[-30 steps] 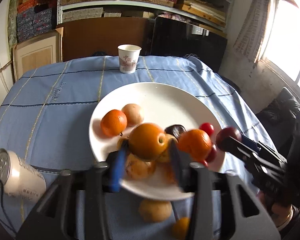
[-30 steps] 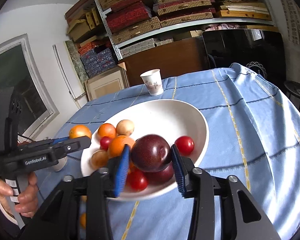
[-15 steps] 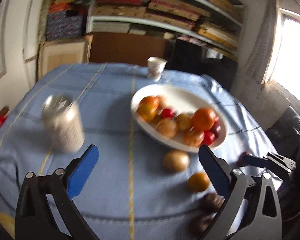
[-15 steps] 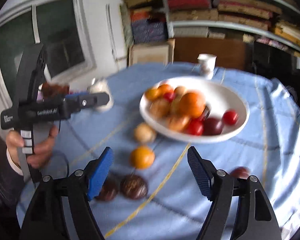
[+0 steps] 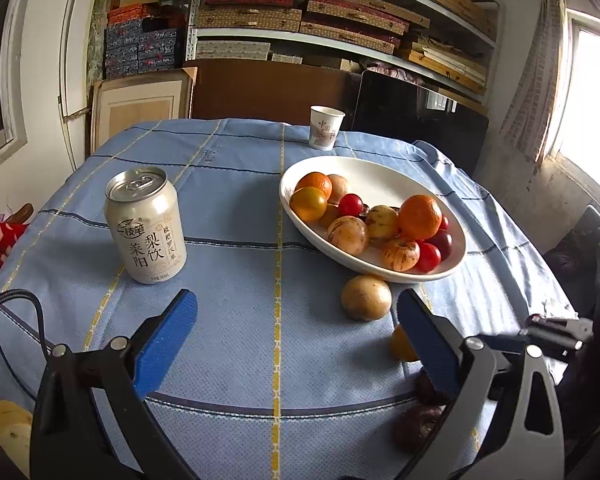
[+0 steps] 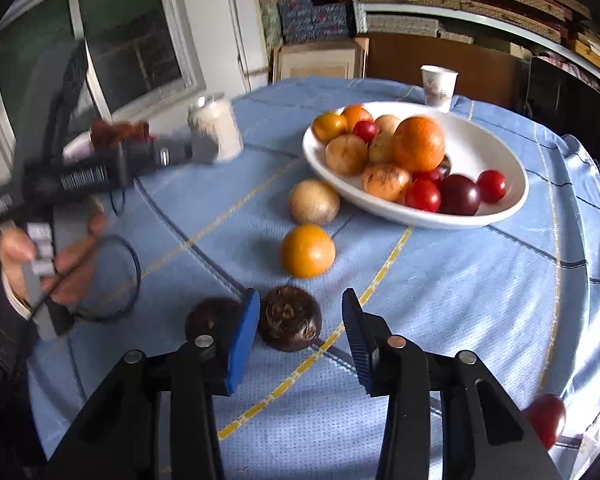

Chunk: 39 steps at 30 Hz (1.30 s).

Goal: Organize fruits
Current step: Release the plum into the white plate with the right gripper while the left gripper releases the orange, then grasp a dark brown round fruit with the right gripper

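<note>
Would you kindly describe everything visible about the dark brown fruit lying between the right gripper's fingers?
The dark brown fruit is round and squat, with a dull, rough skin and a paler, scarred patch facing the camera. It sits on the blue tablecloth between the fingers of the open right gripper, close to the left finger; whether they touch cannot be told. A second dark fruit lies just left of it.

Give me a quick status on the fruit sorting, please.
Left claw open, empty. Right claw open, straddling dark fruit. Bowl part-filled; loose fruit remain on the cloth. Nothing blocking.
</note>
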Each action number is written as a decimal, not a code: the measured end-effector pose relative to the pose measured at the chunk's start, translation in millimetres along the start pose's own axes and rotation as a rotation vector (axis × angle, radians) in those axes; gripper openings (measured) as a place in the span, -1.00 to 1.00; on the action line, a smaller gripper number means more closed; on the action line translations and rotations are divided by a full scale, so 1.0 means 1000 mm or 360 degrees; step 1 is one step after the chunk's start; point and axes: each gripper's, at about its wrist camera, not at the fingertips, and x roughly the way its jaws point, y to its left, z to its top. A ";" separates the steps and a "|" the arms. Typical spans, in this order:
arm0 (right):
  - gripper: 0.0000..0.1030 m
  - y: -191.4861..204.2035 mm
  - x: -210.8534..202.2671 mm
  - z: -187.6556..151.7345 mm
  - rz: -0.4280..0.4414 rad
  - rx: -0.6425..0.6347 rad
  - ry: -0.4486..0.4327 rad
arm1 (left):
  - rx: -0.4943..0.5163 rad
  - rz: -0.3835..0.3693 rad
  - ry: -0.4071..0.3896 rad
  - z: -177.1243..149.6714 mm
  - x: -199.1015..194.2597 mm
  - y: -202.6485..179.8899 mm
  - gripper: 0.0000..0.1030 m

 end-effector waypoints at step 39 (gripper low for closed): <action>-0.21 0.004 0.026 -0.009 -0.0006 0.0064 0.0132 | 0.0007 -0.0003 0.0015 -0.004 -0.006 -0.001 0.91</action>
